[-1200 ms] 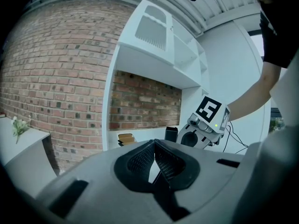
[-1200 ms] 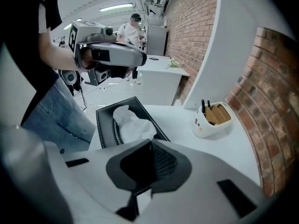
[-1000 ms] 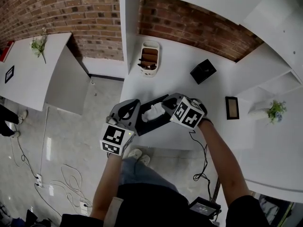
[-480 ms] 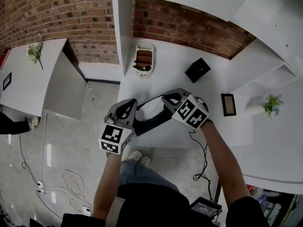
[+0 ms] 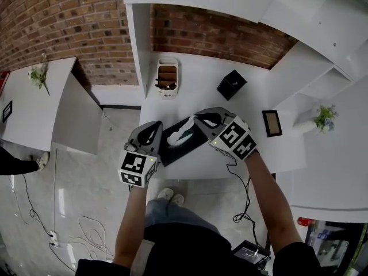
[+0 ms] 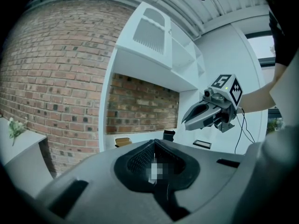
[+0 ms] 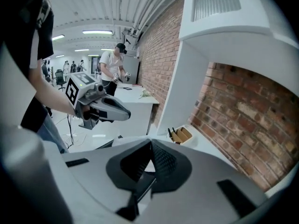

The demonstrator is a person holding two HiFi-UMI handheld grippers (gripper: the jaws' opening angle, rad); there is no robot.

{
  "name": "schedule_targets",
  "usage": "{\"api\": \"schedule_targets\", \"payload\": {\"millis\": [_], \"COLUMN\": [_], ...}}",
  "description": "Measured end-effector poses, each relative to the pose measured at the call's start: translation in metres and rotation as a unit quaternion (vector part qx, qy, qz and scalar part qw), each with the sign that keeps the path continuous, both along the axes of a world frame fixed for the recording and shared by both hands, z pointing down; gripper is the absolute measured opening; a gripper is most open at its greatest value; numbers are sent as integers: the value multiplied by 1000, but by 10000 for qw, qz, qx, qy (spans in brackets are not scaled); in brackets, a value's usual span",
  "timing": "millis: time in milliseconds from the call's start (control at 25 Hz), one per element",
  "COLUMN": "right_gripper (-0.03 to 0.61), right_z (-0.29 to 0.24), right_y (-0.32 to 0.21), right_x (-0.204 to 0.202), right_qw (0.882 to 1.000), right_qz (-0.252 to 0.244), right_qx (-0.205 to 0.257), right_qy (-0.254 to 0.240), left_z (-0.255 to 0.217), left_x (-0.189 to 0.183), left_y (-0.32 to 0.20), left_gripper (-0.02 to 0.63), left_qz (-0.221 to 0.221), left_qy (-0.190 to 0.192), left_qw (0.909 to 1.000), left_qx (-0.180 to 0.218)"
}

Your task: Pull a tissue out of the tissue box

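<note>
Near the front edge of the desk (image 5: pixel 201 85), the tissue box (image 5: pixel 169 153) lies slantwise between our two grippers, its tissue (image 5: pixel 178 134) poking up from the slot. We judge the right gripper (image 5: pixel 198 119) nearer the tissue's raised end; the left gripper (image 5: pixel 154 126) flanks the box's other side. Both are clenched on nothing.

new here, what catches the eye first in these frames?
Two handheld tools with marker cubes, the left tool and the right tool, both with jaws together, flank a dark tissue box at the front edge of the white counter. A white tissue sticks up from the box. Behind, a white caddy and a black holder stand near the brick wall.
</note>
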State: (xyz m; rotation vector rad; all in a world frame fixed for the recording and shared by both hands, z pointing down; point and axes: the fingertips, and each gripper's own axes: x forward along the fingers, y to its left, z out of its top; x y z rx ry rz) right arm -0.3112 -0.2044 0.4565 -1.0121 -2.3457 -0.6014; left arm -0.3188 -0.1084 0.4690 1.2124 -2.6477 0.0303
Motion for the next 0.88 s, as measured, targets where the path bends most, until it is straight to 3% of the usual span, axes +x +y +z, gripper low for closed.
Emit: {"api": "schedule_targets", "payload": {"millis": [240, 400, 520, 640, 880], "right_gripper": [-3, -3, -3, -3, -3], "right_z": [-57, -96, -115, -126, -125], "right_y": [-23, -62, -102, -146, -203], "right_x": [10, 23, 39, 63, 125], "right_qw": [9925, 9667, 9324, 8862, 8127], "right_qz": [744, 1679, 2536, 3392, 4463], "right_qx": [-746, -1481, -1915, -2299, -2584], "right_qy": [-614, -1243, -1721, -2161, -2712], "left_z": [-17, -30, -36, -42, -57], "left_x": [-1, 0, 3, 9, 22], "left_y": [-11, -26, -42, -63, -102], "left_gripper": [9, 9, 9, 9, 9], "left_qz": [163, 346, 516, 755, 1178], "left_qy": [-156, -270, -331, -481, -598], "left_qw": [9997, 9988, 9977, 9957, 9905], "left_qx": [120, 239, 302, 227, 395]}}
